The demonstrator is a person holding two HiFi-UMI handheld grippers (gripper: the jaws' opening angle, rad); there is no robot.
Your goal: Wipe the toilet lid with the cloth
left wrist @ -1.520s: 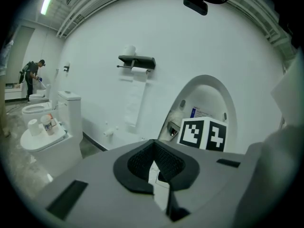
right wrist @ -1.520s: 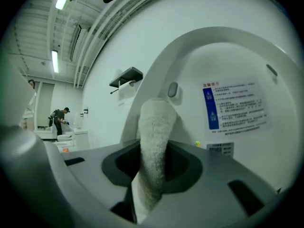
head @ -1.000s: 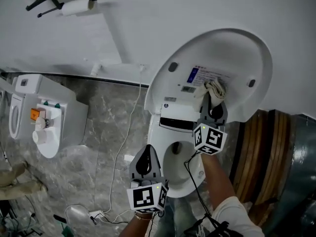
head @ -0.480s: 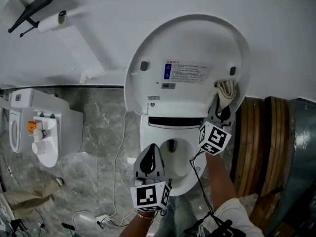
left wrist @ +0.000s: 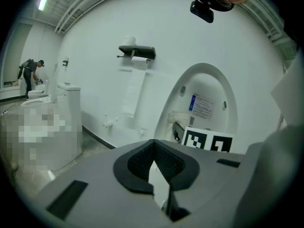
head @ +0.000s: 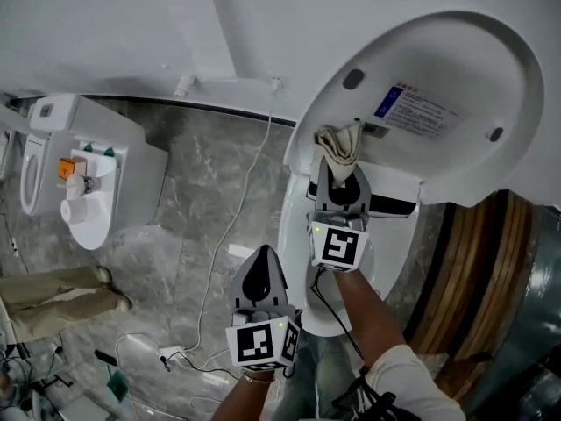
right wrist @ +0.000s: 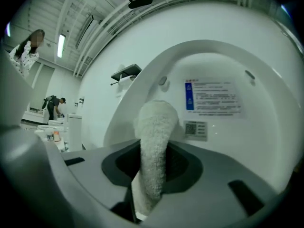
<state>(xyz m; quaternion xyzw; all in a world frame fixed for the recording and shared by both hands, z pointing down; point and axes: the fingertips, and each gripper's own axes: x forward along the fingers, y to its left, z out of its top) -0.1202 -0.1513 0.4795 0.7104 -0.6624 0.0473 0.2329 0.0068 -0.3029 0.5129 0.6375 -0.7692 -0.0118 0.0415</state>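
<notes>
The room is a bathroom with a plain white wall (head: 131,24) and a floor (head: 193,209) of grey veined stone; a thin white cable (head: 235,213) runs over this floor. The toilet lid (head: 456,68) stands raised against the wall, its inner face white and glossy, with a blue and white label (head: 410,110) on it. The right gripper (head: 339,163) is clamped on the cloth (head: 340,141), a pale towelling piece that sticks out past the jaws; the cloth's end lies at the lower left part of the lid's inner face, just above the hinge, and seems to touch it. The left gripper (head: 261,260) has its jaws together with nothing between them; it hangs beside the bowl (head: 296,235), apart from the lid. A second toilet (head: 92,169) stands to the left; a paper holder (left wrist: 137,52) is fixed on the wall.
</notes>
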